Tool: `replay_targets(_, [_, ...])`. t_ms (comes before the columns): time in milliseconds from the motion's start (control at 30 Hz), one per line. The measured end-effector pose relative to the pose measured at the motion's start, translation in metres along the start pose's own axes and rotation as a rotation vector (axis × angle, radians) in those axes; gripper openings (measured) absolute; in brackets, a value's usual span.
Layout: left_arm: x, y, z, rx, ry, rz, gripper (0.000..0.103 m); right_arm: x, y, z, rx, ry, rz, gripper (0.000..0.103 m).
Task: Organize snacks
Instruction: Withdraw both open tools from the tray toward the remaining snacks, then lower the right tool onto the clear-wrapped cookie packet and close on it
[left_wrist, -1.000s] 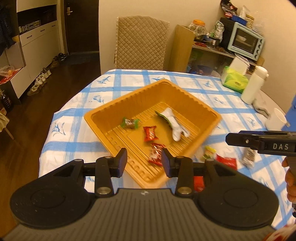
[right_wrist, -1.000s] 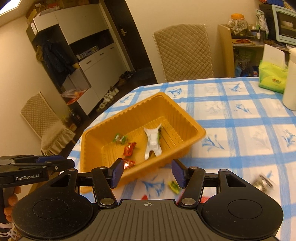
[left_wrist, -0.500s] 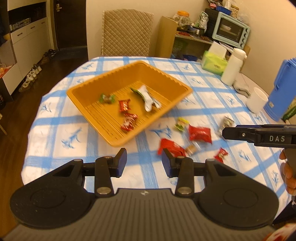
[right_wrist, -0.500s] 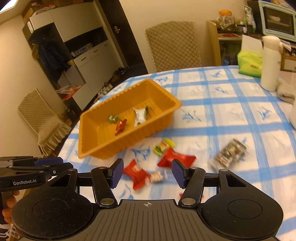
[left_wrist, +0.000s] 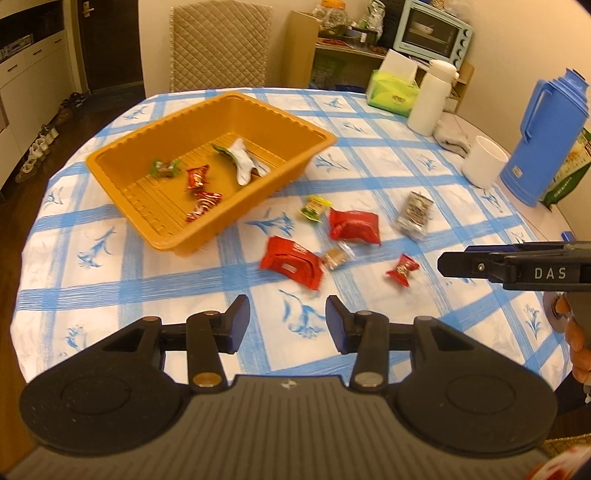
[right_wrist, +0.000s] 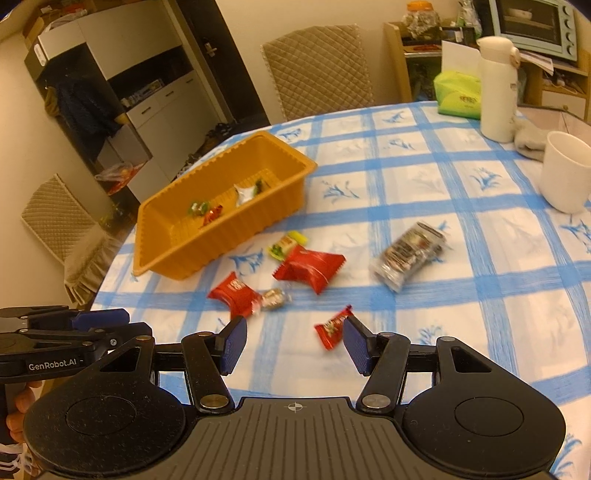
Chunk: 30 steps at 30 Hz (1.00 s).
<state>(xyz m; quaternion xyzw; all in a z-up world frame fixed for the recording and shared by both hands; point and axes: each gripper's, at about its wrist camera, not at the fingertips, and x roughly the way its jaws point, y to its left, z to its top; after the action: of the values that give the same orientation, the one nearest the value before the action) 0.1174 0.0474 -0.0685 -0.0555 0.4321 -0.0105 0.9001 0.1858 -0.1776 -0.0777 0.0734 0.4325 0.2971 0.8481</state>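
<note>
Looking along the left gripper (left_wrist: 287, 319), its jaws are opening with nothing between them, above a blue-checked tablecloth (left_wrist: 110, 295). An orange tray (left_wrist: 122, 162) holding a few sweets sits beyond; loose snacks (left_wrist: 291, 262) lie to its right. From the right wrist, the right gripper (right_wrist: 293, 345) stands open and empty, a small red candy (right_wrist: 332, 326) just beyond its right finger, the tray well ahead at left.

Home dining room: tablecloth (left_wrist: 147, 291), toaster oven (left_wrist: 432, 33).
</note>
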Motion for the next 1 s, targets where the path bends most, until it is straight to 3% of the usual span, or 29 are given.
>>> replay_targets(467, [0.028,-0.021,-0.005,0.033,0.042,-0.029,0.044,0.007,-0.016,-0.011,0.041,0.040,-0.025,0.058])
replay_targets(1000, [0.085,-0.025,0.010,0.086,0.073,0.026,0.044,0.027,-0.033,-0.004,0.087,0.066,-0.060,0.058])
